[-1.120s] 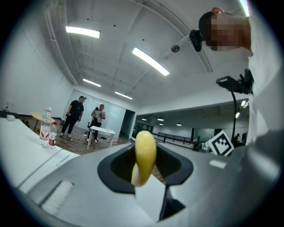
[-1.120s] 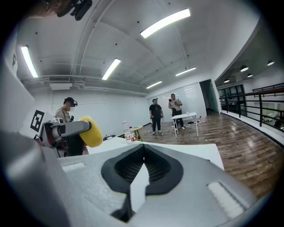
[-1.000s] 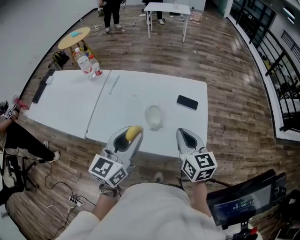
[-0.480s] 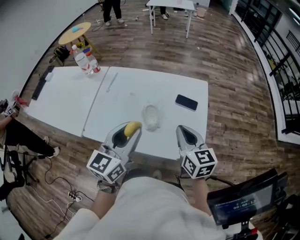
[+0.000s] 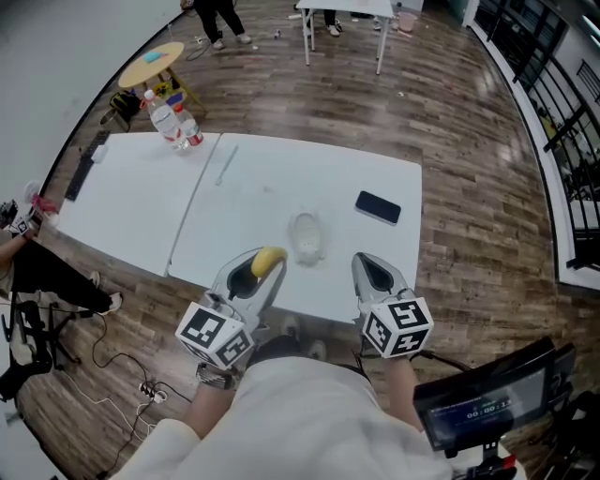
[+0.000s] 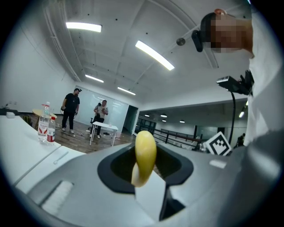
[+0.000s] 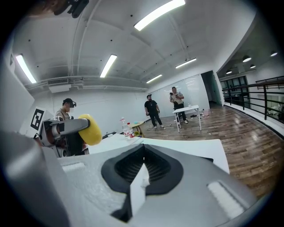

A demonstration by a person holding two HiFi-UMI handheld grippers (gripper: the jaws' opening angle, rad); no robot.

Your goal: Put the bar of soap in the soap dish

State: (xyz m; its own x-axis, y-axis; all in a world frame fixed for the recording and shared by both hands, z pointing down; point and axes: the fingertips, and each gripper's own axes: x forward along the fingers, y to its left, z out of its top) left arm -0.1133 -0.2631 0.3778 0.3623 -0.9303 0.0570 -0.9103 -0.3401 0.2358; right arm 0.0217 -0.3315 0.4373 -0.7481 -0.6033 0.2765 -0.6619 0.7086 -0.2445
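A yellow bar of soap (image 5: 269, 262) is clamped between the jaws of my left gripper (image 5: 265, 267), just over the white table's near edge (image 5: 281, 302). In the left gripper view the soap (image 6: 145, 153) stands on edge at the jaw tips of the left gripper (image 6: 144, 162). The clear soap dish (image 5: 307, 235) sits on the table a little beyond and to the right of the soap. My right gripper (image 5: 371, 270) hovers at the near edge, right of the dish, shut and empty. From the right gripper (image 7: 143, 170) I see the soap (image 7: 91, 129) to its left.
A black phone (image 5: 378, 207) lies at the table's right. Two water bottles (image 5: 173, 124) stand at the far left corner, with a dark bar (image 5: 83, 178) on the left edge. People stand beyond by a small white table (image 5: 342, 9). A monitor (image 5: 487, 403) is at my lower right.
Both grippers have shifted only slightly near the table's front edge. The soap stays in the left gripper and the right gripper stays shut.
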